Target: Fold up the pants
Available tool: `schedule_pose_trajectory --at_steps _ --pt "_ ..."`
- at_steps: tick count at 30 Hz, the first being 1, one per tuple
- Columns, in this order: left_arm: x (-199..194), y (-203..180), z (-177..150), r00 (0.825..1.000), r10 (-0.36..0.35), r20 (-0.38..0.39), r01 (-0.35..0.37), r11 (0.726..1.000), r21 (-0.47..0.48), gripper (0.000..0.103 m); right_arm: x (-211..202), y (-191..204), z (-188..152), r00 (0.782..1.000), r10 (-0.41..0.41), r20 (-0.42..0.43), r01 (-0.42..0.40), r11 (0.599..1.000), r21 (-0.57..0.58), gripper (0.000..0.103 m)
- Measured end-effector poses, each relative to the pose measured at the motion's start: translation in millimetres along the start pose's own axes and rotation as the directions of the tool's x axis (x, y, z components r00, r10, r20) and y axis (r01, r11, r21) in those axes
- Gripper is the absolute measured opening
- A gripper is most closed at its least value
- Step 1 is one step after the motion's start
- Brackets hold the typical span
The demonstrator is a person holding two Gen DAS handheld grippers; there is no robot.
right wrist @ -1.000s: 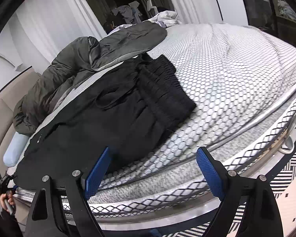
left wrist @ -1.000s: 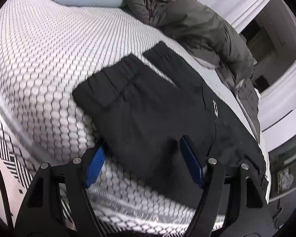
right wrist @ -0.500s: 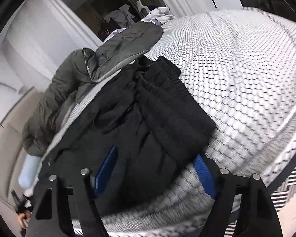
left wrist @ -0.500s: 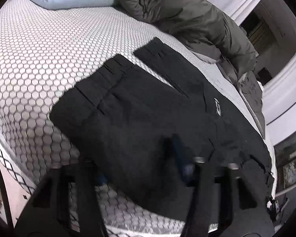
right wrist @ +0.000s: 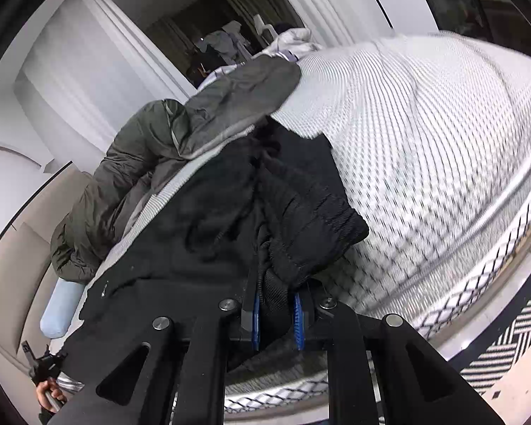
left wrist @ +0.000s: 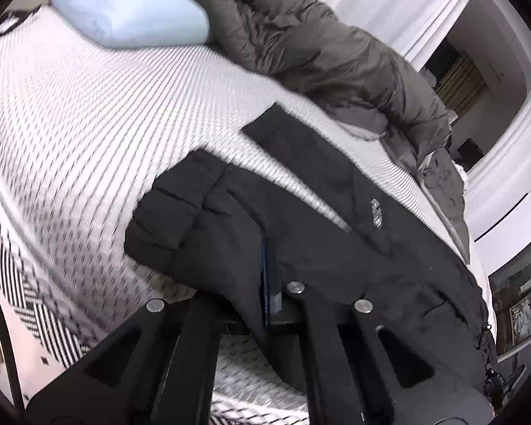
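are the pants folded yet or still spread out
Mostly spread: the pants lie lengthwise across the bed, both legs apart, only the near edge pinched up by the grippers.

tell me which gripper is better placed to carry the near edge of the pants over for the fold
Neither clearly; probably both together. The left gripper has just closed on the leg edge of the black pants, the right gripper on the bunched waistband end, so each holds one corner.

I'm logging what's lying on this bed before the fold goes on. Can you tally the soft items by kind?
Black pants: 1
Light blue pillow: 1
Dark olive-grey quilted jacket or duvet: 1
White-grey garment at the far end of the bed: 1
Total: 4
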State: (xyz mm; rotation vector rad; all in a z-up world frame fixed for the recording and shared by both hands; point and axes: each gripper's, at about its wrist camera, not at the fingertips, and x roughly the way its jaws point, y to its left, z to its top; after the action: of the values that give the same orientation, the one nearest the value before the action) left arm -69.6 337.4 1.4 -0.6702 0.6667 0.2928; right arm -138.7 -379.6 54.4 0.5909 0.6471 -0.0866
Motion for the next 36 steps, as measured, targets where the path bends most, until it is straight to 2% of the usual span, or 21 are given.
schedule_pose_trajectory --at_steps 4,8,12,16,18,19,20,21,22,24,26,27,29,30,32,33,35,36 --pt "-1.3 -26.1 33.3 0.999 -0.015 0.028 0.014 0.999 0.029 0.0 -2.6 28.2 27.6 0.996 0.005 0.093 -0.001 0.999 -0.034 0.013" --pt "16.0 -65.7 81.7 0.998 -0.014 0.061 0.01 0.998 0.067 0.0 10.3 67.2 66.6 0.984 -0.029 0.177 0.044 0.996 -0.083 0.013" --pt "66.7 -106.9 137.9 0.999 0.009 0.035 -0.011 0.997 0.072 0.0 47.4 103.1 117.0 0.973 -0.076 0.217 0.101 0.99 -0.103 0.013" --pt "138.3 -138.9 185.7 0.996 0.088 0.004 -0.089 0.995 0.047 0.002 114.9 132.5 172.7 0.969 -0.14 0.202 0.168 0.978 -0.127 0.014" --pt "170.3 -144.3 200.5 0.995 0.1 -0.009 -0.1 0.994 0.039 0.021 155.7 141.5 191.9 0.969 -0.182 0.167 0.205 0.969 -0.135 0.017" --pt "184.8 -144.4 205.0 0.995 0.094 -0.024 -0.094 0.995 0.038 0.052 174.0 146.2 199.6 0.966 -0.21 0.149 0.231 0.962 -0.145 0.028" --pt "200.4 -144.3 209.7 0.994 0.097 -0.051 -0.096 0.995 0.035 0.088 195.2 150.3 206.9 0.962 -0.24 0.129 0.259 0.952 -0.162 0.038" --pt "211.6 -141.4 212.6 0.988 0.143 -0.067 -0.141 0.99 0.029 0.098 214.9 150.5 212.3 0.954 -0.28 0.104 0.294 0.939 -0.178 0.057" --pt "214.9 -138.4 213.5 0.982 0.18 -0.061 -0.178 0.984 0.029 0.102 224.9 149.3 213.7 0.944 -0.316 0.096 0.328 0.927 -0.182 0.06" --pt "211.1 -133.5 212.4 0.978 0.203 -0.052 -0.201 0.979 0.041 0.102 229.9 148.8 212.3 0.929 -0.351 0.115 0.369 0.905 -0.212 0.06" --pt "202.5 -127.2 203.4 0.982 0.185 -0.048 -0.183 0.982 0.052 0.102 218.9 148.0 204.3 0.937 -0.323 0.13 0.347 0.905 -0.245 0.068" --pt "197.9 -125.5 196.4 0.983 0.178 -0.051 -0.174 0.982 0.07 0.102 210.6 146.9 198.9 0.939 -0.314 0.137 0.341 0.901 -0.269 0.076" --pt "191.6 -121.5 181.4 0.984 0.164 -0.064 -0.158 0.983 0.09 0.101 196.2 143.8 187.5 0.941 -0.302 0.15 0.335 0.895 -0.295 0.078" --pt "190.0 -118.8 172.1 0.988 0.132 -0.084 -0.126 0.989 0.083 0.099 189.1 140.9 180.5 0.946 -0.289 0.147 0.321 0.898 -0.3 0.079" --pt "193.7 -111.8 156.1 0.988 0.051 -0.144 -0.044 0.998 0.046 0.081 171.0 135.9 164.1 0.958 -0.256 0.132 0.284 0.915 -0.288 0.081" --pt "199.9 -112.6 147.1 0.98 0.001 -0.197 0.003 1.0 0.022 0.075 160.5 135.0 153.3 0.962 -0.24 0.13 0.268 0.922 -0.281 0.082" --pt "216.0 -119.2 134.7 0.969 -0.048 -0.243 0.052 0.999 0.011 0.07 141.9 131.1 134.7 0.97 -0.204 0.135 0.233 0.937 -0.262 0.084" --pt "226.4 -122.8 133.0 0.967 -0.028 -0.253 0.035 0.999 0.022 0.069 134.4 129.3 125.8 0.972 -0.192 0.138 0.221 0.943 -0.25 0.086"
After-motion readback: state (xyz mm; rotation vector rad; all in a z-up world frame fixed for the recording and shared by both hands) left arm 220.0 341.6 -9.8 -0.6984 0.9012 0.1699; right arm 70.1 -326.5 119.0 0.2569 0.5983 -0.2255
